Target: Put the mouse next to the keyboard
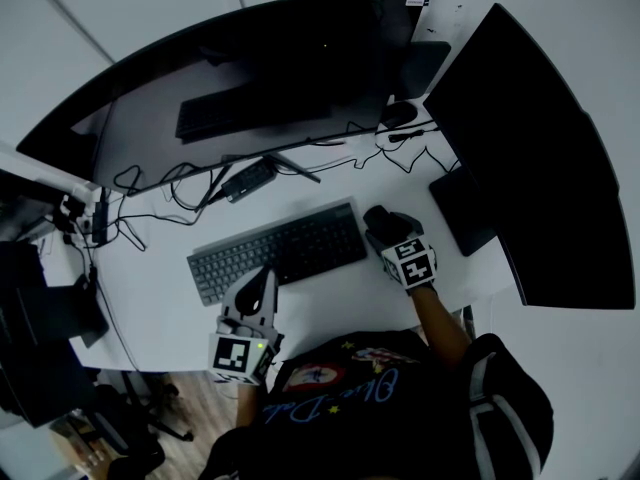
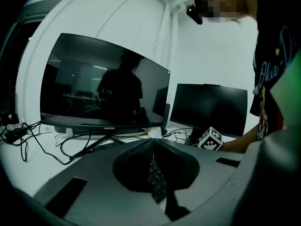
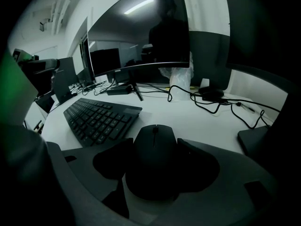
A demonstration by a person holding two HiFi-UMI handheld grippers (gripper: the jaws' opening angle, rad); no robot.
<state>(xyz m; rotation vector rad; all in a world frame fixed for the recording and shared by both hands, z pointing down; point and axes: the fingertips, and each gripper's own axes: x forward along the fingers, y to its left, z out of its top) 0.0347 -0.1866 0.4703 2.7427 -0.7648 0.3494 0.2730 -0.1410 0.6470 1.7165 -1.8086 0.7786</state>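
Observation:
A black keyboard (image 1: 290, 248) lies in the middle of the white desk (image 1: 330, 303). The black mouse (image 1: 379, 215) sits just off the keyboard's right end, between the jaws of my right gripper (image 1: 384, 226). In the right gripper view both jaws press the sides of the mouse (image 3: 154, 164), so the right gripper (image 3: 154, 142) is shut on it, with the keyboard (image 3: 96, 117) close on the left. My left gripper (image 1: 262, 276) hovers over the keyboard's front edge, shut and empty. In the left gripper view the left gripper (image 2: 151, 143) has its jaws together, with keys showing below.
A wide curved monitor (image 1: 270, 68) stands behind the keyboard and a second monitor (image 1: 530, 158) at the right. Loose cables (image 1: 180, 183) run under the monitor stand. A dark flat pad (image 1: 460, 208) lies right of the mouse. The desk's front edge is near the person's body.

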